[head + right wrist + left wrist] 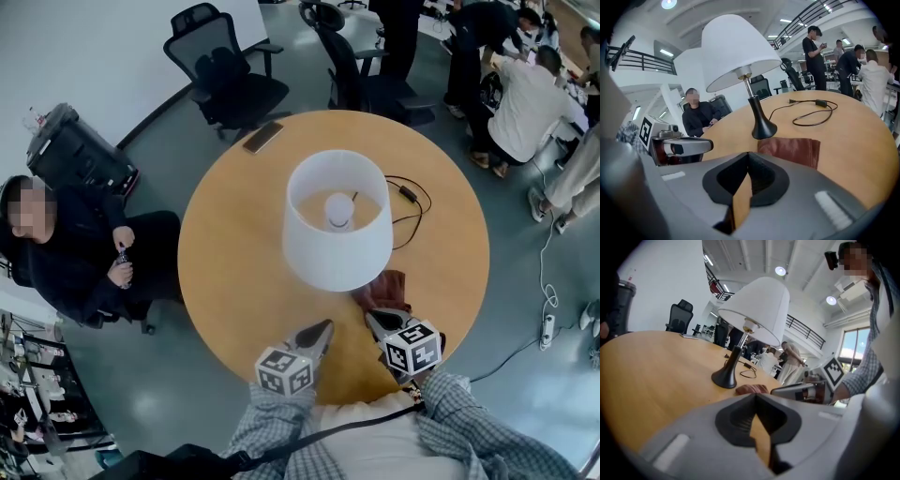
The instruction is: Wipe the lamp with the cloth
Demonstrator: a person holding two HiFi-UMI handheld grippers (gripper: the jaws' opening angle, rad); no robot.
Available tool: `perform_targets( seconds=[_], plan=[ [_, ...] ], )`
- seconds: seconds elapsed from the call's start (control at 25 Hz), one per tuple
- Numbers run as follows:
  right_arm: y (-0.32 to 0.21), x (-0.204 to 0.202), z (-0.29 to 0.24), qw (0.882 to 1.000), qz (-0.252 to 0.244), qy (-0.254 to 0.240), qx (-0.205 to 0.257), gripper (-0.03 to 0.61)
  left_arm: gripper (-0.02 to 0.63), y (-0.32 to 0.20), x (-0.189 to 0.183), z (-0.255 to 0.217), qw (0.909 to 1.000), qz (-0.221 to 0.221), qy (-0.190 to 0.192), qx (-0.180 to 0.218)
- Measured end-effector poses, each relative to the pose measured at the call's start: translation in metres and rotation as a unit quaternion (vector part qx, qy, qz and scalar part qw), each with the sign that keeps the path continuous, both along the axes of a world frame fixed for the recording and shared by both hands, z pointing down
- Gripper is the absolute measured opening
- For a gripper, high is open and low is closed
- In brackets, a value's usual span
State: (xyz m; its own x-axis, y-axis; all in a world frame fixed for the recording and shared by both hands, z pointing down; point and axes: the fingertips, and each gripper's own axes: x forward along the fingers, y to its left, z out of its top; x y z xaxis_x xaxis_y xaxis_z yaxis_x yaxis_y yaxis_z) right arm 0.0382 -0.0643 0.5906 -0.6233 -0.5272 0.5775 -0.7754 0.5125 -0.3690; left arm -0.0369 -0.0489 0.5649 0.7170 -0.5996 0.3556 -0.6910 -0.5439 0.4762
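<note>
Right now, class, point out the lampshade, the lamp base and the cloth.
lampshade [337, 264], head view, outer white wall.
lamp base [764, 130], right gripper view, black flared foot.
cloth [790, 151], right gripper view, folded top's middle.

FREE: left half of surface [225, 253], wide bare wood; gap between left claw [324, 327] and right claw [371, 316] | BLOCKED: lamp [337, 220] at centre, shade [333, 258] overhanging base [763, 130]; cloth [384, 289] just ahead of right claw; cord [412, 202] looped right of lamp; phone [263, 137] at far edge, chairs [225, 80] beyond
</note>
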Motion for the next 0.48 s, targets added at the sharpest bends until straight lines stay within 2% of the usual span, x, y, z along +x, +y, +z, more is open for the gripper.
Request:
perform_targets(
  seconds=[0.48],
  plan=[
    [-0.0016, 0.0006, 0.0035, 1.000, -0.003, 0.002, -0.010, 0.005, 0.000, -0.0044, 0.0038, 0.0035, 0.9996, -0.006, -0.027, -0.004]
  ],
)
